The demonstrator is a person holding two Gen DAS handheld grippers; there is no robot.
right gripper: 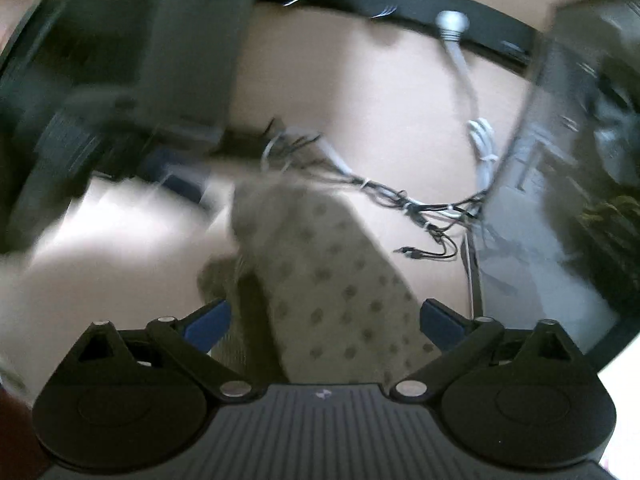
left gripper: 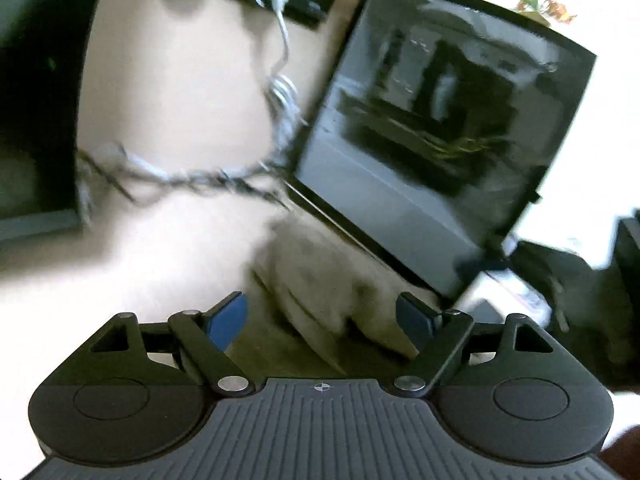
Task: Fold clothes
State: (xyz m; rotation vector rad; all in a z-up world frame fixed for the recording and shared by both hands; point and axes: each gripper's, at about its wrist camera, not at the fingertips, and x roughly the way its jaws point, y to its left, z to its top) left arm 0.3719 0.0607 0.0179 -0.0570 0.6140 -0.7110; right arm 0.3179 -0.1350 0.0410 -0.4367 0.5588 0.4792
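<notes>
The garment (right gripper: 320, 280) is a pale grey-beige cloth with darker round dots spread over it. In the right wrist view it lies as a long folded strip that runs from between the right tongs (right gripper: 326, 322) away toward the cables. Its left edge turns under and shows a shadowed fold. In the left wrist view the same cloth (left gripper: 320, 280) is a blurred soft heap just in front of the left tongs (left gripper: 322, 316), beside the dark monitor (left gripper: 440, 128).

Both tongs stand spread wide, with blue pads, and neither grips the cloth.

The surface (right gripper: 380, 100) is a light beige. A bundle of black and white cables (right gripper: 420, 208) crosses it. A thick grey cable (left gripper: 280, 12) comes from a black bar at the far edge. Both pictures are blurred by motion.
</notes>
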